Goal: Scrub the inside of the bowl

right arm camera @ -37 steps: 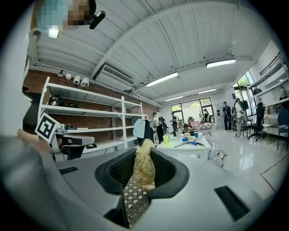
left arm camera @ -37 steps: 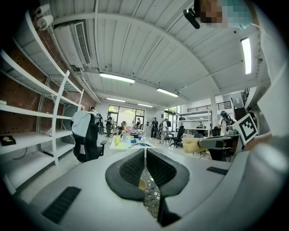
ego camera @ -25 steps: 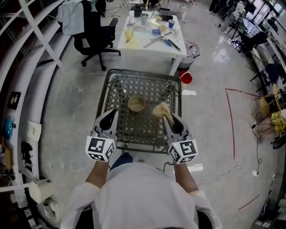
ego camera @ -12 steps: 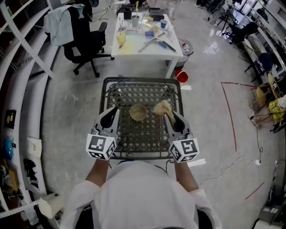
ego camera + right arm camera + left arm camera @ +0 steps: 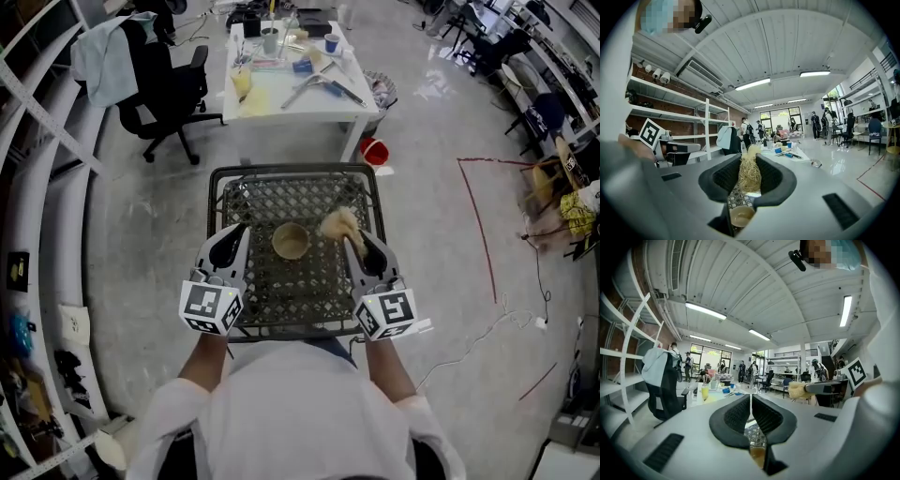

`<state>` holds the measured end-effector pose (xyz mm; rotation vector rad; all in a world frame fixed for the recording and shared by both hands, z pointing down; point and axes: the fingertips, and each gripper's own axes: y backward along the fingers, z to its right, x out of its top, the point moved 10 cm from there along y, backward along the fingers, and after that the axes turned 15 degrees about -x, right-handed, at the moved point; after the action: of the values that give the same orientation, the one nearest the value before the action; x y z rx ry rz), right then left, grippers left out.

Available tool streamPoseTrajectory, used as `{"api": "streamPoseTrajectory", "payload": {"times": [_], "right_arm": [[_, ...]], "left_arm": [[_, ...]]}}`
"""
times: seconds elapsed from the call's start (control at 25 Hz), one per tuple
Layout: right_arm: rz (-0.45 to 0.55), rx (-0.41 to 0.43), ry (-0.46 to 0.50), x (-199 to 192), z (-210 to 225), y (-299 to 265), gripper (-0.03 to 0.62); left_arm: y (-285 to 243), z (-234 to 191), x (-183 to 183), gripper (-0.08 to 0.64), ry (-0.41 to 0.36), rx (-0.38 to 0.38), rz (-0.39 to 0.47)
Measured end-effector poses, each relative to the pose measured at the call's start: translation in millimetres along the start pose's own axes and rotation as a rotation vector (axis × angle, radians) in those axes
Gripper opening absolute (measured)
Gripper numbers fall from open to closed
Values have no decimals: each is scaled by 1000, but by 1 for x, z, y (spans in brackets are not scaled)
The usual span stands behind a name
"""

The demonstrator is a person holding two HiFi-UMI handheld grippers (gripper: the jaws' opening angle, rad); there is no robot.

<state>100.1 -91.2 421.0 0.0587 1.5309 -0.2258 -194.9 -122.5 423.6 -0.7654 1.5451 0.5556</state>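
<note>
Bowl [image 5: 290, 241] stands upright mid-worktop [image 5: 300, 192], not yet scrubbed. My right gripper [image 5: 353, 246] has its fingers clenched on the scrubber [image 5: 339, 225], which sits right of the bowl and clear of it. The left gripper [image 5: 234, 242] is clenched on nothing. I judge this the approach step. Next: open the left to steady the bowl, then lower the scrubber inside.

Small tan bowl [image 5: 290, 241] sits upright and empty mid lattice table [image 5: 281, 202]. The straw-coloured fibre scrubber [image 5: 339, 225] is just right of it, pinched in the right gripper [image 5: 352, 246].
</note>
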Motion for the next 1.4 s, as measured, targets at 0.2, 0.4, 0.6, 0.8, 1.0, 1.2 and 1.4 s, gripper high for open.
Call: {"api": "streamPoseTrajectory", "payload": {"times": [0.2,0.4,0.6,0.8,1.0,1.2,1.4], "right_arm": [[-7,39,7,3,9,-10,100],[-5,67,10,4,18,-22,100],[-3,76,16,6,25,-30,100],[-14,73,17,8,28,-36,100],[-22,70,16,5,29,-39,100],[-28,63,16,3,26,-39,100],[-38,60,18,1,22,-40,100]], "left_arm": [[-14,2,2,41,11,22,13],[-24,-1,4,41,3,52,22],[-33,-5,4,41,-2,66,26],[-47,-13,2,41,-4,58,11],[-58,-18,-6,41,6,35,-5],[-63,-24,-24,41,92,6,-28],[-71,-34,-49,41,178,3,-90]]}}
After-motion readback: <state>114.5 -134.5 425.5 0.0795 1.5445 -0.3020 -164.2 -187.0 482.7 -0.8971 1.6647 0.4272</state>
